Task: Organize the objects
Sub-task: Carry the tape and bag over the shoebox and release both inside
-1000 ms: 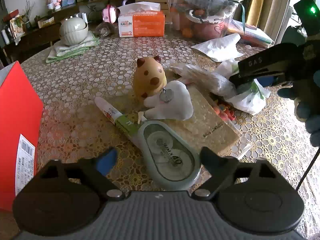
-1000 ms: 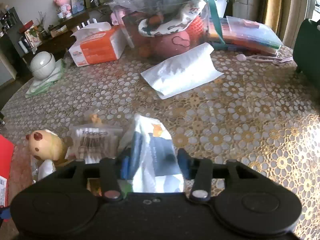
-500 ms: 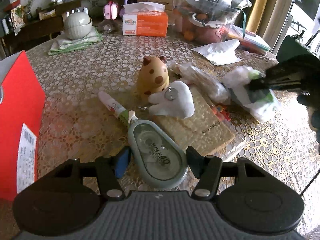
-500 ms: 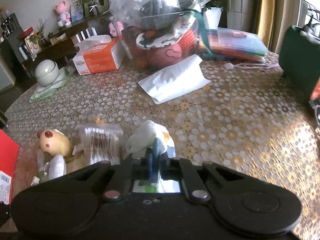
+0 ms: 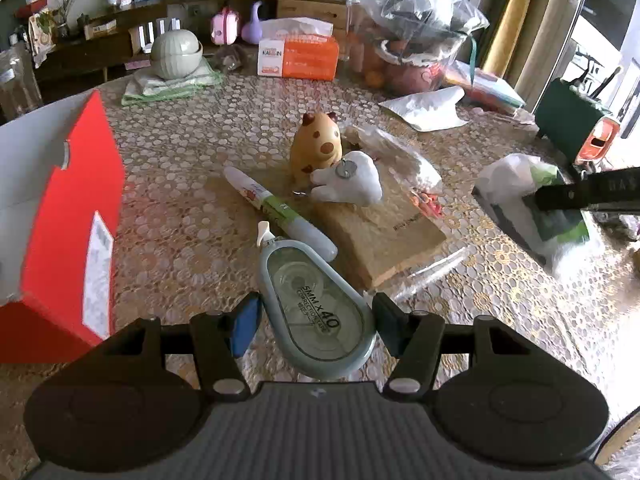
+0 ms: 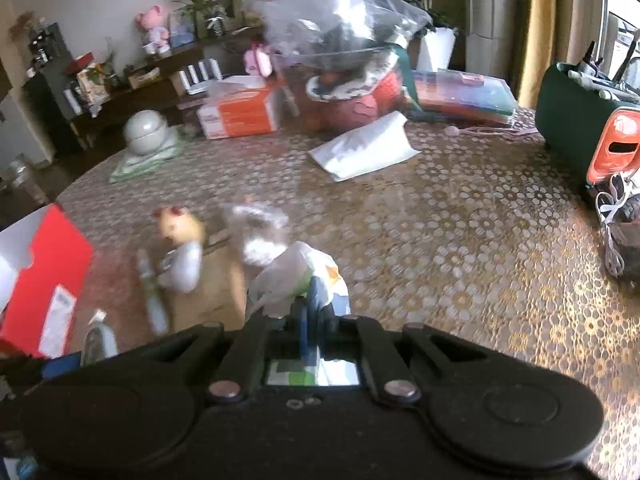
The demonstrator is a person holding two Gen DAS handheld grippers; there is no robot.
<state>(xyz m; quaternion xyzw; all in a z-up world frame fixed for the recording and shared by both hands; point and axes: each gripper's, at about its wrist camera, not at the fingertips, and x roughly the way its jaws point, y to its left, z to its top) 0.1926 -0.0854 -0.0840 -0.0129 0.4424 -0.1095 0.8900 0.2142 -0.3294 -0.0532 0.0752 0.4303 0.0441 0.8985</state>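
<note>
A: Left wrist view? 
B: The left gripper (image 5: 316,322) has its fingers (image 5: 245,322) half spread, clamped on one correction tape (image 5: 316,312); its rear end is cut off. One marker (image 5: 280,208) and one red box (image 5: 60,216) sit on the desk (image 5: 192,184).

A: Right wrist view? 
B: Blurred. The right gripper (image 6: 310,320) fingers are pinched tight on one plastic-wrapped packet (image 6: 296,276), lifted; the desk's right half lies open.
</note>
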